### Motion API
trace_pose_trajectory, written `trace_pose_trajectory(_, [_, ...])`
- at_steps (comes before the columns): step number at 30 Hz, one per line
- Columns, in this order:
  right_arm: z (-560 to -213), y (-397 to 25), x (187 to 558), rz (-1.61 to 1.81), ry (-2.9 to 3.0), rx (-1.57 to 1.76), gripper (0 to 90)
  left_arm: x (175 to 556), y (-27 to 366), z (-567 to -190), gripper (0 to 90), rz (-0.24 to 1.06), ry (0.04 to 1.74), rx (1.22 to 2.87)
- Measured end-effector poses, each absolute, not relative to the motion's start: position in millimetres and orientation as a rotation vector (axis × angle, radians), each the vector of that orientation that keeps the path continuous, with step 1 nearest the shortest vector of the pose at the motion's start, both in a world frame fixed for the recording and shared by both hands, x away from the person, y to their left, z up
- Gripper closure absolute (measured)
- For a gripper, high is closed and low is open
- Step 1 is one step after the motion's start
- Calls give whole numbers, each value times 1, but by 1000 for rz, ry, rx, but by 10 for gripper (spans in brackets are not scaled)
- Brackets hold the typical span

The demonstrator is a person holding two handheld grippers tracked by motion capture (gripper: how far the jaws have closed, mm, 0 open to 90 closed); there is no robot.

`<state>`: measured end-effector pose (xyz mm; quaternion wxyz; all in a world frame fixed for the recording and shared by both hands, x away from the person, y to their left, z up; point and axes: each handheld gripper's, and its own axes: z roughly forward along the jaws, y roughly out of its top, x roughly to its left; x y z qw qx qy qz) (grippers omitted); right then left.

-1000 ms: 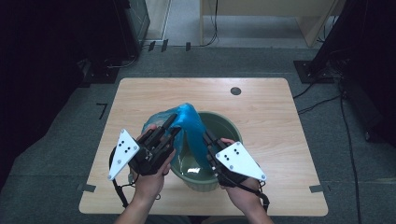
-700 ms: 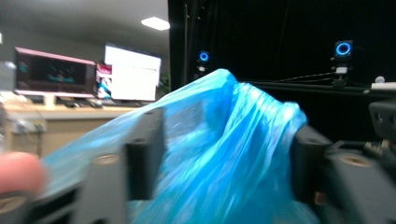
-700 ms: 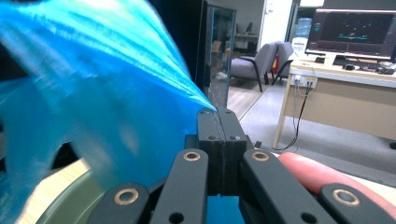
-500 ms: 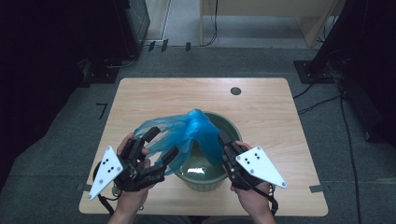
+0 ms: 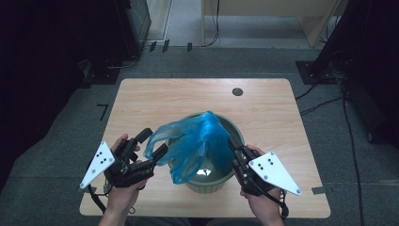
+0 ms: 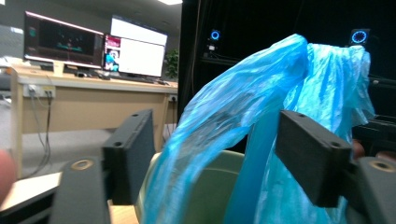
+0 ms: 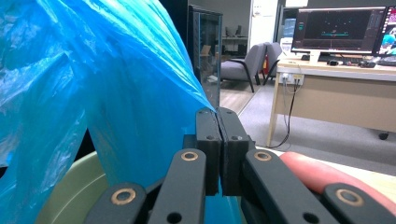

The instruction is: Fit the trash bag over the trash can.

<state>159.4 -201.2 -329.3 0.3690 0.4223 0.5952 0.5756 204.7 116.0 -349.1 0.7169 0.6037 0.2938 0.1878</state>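
A green round bin (image 5: pixel 221 181) stands on the wooden table (image 5: pixel 188 99) near its front edge. A thin blue plastic bag (image 5: pixel 202 136) is bunched up above the bin, with a handle loop stretched out to the left. My left gripper (image 5: pixel 153 143) is open at the bin's left side. In the left gripper view a strip of the bag (image 6: pixel 261 93) hangs between the widely spread jaws of the gripper (image 6: pixel 219 154), above the bin's rim (image 6: pixel 205 186). My right gripper (image 5: pixel 234 148) at the bin's right rim is shut on the bag's edge (image 7: pixel 140 93), jaws pressed together (image 7: pixel 218 140).
A small round cable hole (image 5: pixel 237 92) sits in the table's far right part. Dark equipment and cables surround the table on the grey floor. A desk with monitors (image 6: pixel 65 46) and an office chair (image 7: pixel 247 60) stand farther off in the room.
My left gripper has drawn back to the left and toward the table's front, and its jaws have spread apart. The bag's peak has sunk and shifted right. The right gripper stays shut on the bag.
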Motion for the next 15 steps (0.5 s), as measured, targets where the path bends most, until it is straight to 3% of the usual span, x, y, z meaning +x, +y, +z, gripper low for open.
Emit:
trace_pose_trajectory(2, [-331, -201, 160, 1474, 1534, 1083, 897, 205, 115, -350, 532, 391, 641, 1350])
trace_pose_trajectory(3, [-332, -200, 161, 1470, 1537, 1079, 897, 205, 116, -350, 658, 388, 638, 1357])
trace_pose_trajectory(6, [-333, -200, 162, 1469, 1543, 1081, 858, 201, 116, -348, 872, 418, 634, 1352])
trace_pose_trajectory(11, [-332, -205, 164, 1477, 1547, 1088, 815, 201, 127, -345, 900, 438, 696, 1278])
trace_pose_trajectory(15, [-332, -212, 167, 1460, 1523, 1105, 858, 205, 136, -347, 900, 460, 738, 1241])
